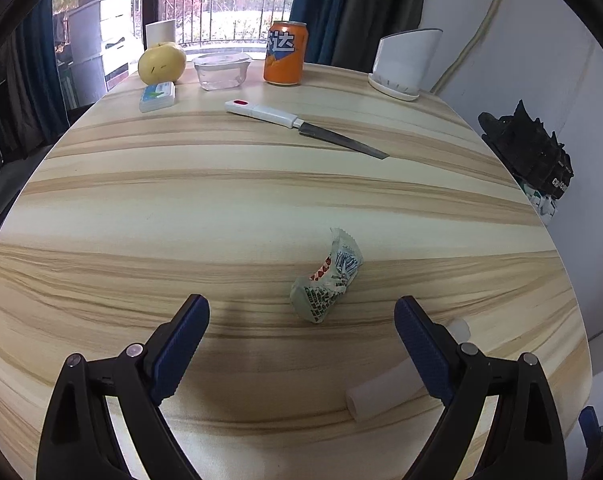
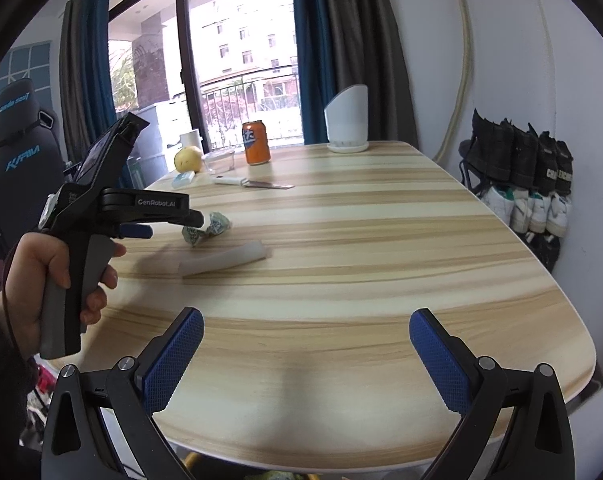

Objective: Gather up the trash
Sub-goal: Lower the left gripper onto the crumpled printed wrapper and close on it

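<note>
A crumpled wrapper with green, red and blue print lies on the wooden table, just ahead of my left gripper, which is open and empty above the table. A white tube lies beside its right finger. In the right wrist view the wrapper and the white tube lie at the left, with the left gripper held over them by a hand. My right gripper is open and empty over the near table edge.
At the far end stand an orange soda can, a yellow pear, a clear plastic container, a small blue-white pack, a white-handled knife and a white holder. Shoes are stacked by the right wall.
</note>
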Available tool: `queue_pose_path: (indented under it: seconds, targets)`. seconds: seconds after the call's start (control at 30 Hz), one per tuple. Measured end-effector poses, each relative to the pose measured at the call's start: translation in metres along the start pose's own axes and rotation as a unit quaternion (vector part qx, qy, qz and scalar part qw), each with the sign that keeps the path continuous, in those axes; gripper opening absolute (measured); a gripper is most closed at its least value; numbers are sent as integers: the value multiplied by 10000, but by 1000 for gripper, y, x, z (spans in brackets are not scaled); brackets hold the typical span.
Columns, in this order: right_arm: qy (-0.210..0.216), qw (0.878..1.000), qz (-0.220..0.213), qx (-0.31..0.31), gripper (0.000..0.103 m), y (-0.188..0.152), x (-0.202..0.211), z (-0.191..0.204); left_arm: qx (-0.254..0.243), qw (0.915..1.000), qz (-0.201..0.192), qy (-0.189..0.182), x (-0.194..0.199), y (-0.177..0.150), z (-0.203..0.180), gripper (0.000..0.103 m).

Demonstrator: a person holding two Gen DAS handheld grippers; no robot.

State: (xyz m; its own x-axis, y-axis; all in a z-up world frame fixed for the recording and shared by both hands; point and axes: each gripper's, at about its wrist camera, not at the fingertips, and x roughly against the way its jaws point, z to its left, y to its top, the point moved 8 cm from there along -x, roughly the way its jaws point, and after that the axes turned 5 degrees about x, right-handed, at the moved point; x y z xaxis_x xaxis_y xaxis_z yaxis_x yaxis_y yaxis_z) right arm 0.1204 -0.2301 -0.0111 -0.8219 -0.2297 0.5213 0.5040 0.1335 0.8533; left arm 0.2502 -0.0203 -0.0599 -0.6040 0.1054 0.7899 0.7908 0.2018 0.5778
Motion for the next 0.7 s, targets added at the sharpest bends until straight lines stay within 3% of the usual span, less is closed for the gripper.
queue_pose_path:
  seconds: [0.7]
  targets:
    - [45,10000,28,-27,103,-3,-4,-1,-196,9988,365,276,-35,2,-13,91]
